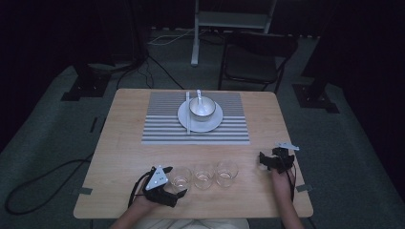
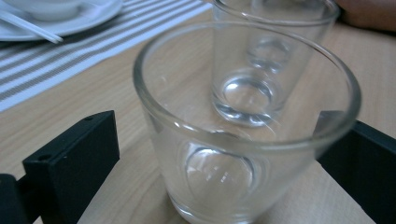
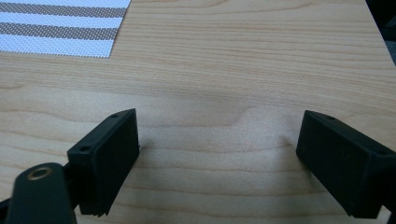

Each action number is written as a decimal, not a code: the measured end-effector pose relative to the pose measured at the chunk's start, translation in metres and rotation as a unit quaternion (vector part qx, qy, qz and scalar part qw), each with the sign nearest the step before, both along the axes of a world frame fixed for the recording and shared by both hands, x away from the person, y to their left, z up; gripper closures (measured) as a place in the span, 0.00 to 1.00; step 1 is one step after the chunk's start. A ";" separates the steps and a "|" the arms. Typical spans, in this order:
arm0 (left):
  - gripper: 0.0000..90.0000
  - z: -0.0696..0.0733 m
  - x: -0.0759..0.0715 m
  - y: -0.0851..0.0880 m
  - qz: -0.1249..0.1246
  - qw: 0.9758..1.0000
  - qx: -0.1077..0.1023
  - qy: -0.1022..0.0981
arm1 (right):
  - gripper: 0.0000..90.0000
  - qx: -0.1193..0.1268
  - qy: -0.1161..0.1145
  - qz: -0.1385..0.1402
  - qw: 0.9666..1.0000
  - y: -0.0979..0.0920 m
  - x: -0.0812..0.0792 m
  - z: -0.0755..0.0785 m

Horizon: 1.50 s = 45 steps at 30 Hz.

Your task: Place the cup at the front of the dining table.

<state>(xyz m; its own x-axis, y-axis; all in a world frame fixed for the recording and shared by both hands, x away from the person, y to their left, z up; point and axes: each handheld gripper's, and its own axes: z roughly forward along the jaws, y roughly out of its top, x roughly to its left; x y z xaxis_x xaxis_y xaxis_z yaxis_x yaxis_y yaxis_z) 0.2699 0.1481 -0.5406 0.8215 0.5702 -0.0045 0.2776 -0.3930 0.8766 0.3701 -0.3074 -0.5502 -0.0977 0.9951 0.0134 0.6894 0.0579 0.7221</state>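
Observation:
Three clear empty glasses stand in a row near the table's front edge: left glass [image 1: 181, 177], middle glass [image 1: 204, 175], right glass [image 1: 226, 172]. My left gripper [image 1: 175, 183] is open, one jaw on each side of the left glass [image 2: 247, 140], which rests on the wood. In the left gripper view the left gripper [image 2: 215, 133] has a gap at its left jaw, and the right jaw sits close against the glass wall. The middle glass [image 2: 261, 70] stands just behind. My right gripper [image 1: 264, 161] is open over bare wood, to the right of the glasses. Nothing lies between the jaws of the right gripper [image 3: 222, 135].
A grey striped placemat [image 1: 196, 136] lies at the table's middle back. It carries a white plate [image 1: 184, 119] with a bowl [image 1: 202, 107], a spoon [image 1: 199, 95] and chopsticks [image 1: 187, 114]. A dark chair [image 1: 255, 57] stands beyond the far edge.

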 end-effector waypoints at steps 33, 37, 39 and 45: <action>0.00 0.003 -0.034 0.166 0.106 0.994 0.006 0.002 | 0.14 0.000 0.001 -0.002 1.000 0.000 0.001 0.000; 0.00 0.005 -0.032 0.159 0.094 0.996 0.001 0.004 | 0.14 0.000 0.001 -0.003 1.000 0.000 0.001 0.000; 0.00 0.004 -0.031 0.154 0.083 0.997 0.005 0.010 | 0.14 0.000 0.001 -0.003 1.000 0.000 0.001 0.000; 0.00 0.002 -0.027 0.145 0.065 0.998 -0.001 0.021 | 0.14 0.000 0.001 -0.003 1.000 0.000 0.001 0.000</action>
